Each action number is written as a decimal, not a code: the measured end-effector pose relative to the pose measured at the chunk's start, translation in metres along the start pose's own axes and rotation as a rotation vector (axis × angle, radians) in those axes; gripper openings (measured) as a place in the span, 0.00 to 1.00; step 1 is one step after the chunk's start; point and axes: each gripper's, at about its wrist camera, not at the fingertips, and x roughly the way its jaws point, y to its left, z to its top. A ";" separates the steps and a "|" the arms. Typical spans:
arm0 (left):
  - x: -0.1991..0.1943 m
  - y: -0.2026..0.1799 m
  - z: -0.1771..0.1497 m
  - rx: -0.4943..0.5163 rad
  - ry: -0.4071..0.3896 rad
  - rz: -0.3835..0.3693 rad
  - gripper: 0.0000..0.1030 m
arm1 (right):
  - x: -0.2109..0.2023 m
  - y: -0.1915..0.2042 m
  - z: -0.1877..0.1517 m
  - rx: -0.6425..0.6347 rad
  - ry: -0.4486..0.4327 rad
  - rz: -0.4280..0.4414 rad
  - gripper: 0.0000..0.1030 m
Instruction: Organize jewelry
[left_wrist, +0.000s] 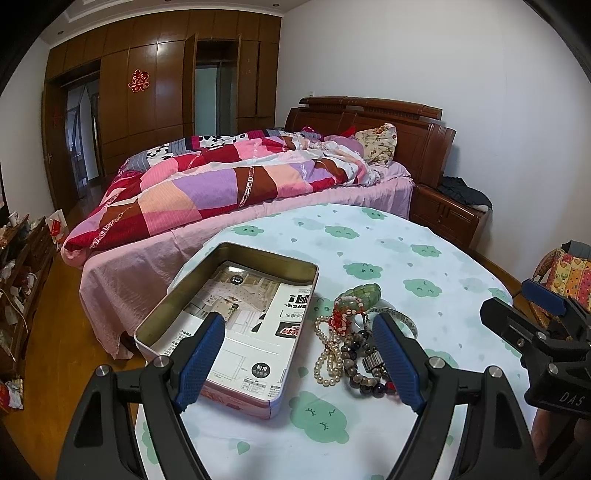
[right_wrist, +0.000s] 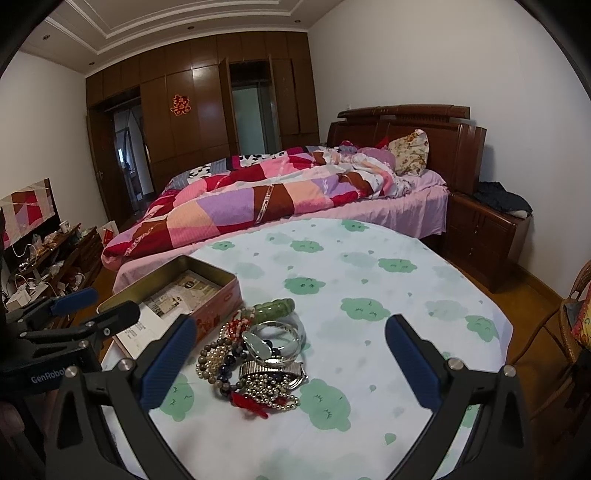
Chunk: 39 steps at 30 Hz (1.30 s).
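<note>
Beaded, tangled jewelry pile (right_wrist: 255, 362) lies mid-table, touching the open tin's (left_wrist: 236, 258) right wall, toward the table's (right_wrist: 369, 266) near edge. Likely light, limp strands plus stiff, slippery bangle (right_wrist: 280, 332); best pinched at a bead loop on the pile's edge. Left gripper (left_wrist: 299, 354) wide, straddling tin and pile. Right gripper (right_wrist: 291, 358) wide, empty, pile inside its left finger.

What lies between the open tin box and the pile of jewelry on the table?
Nothing: in the left wrist view only a narrow strip of cloud-print tablecloth separates the tin box from the jewelry pile.
</note>
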 end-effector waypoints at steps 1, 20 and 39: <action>0.000 0.000 0.000 0.001 0.001 0.000 0.80 | 0.000 0.000 0.000 0.000 0.000 -0.001 1.00; 0.001 -0.001 -0.001 0.005 0.002 0.004 0.80 | 0.001 0.000 -0.002 -0.001 0.007 0.001 1.00; 0.002 0.000 -0.005 0.006 0.006 0.001 0.80 | 0.002 0.001 -0.003 0.001 0.011 0.003 1.00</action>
